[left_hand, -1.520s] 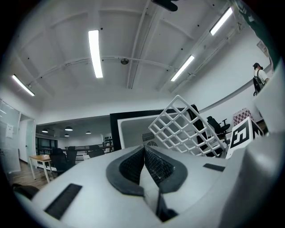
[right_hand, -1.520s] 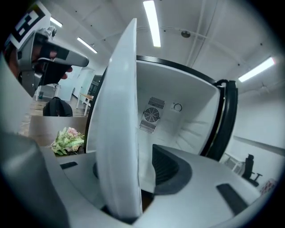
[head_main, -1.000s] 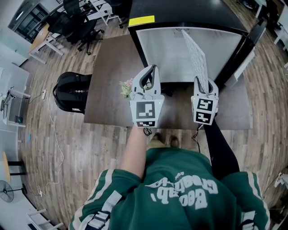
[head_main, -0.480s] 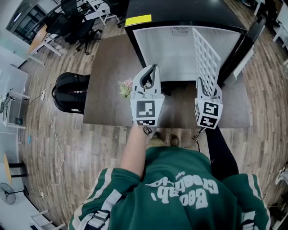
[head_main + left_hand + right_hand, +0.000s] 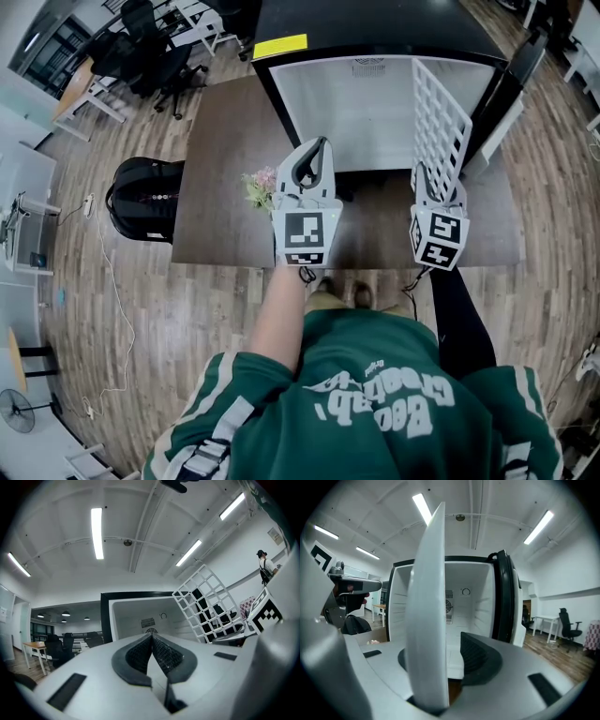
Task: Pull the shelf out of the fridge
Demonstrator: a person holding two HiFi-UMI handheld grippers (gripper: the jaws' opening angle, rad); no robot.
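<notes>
shelf (image 5: 439,105): white wire grid | on edge | in right hand-held gripper (image 5: 437,185)

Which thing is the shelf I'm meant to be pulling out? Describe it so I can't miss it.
Find the black fridge with the white inside, open on the brown table. At its right side, rising from the right gripper, stands the shelf: a flat white grid of square holes, tipped up on edge, the only lattice there.
</notes>
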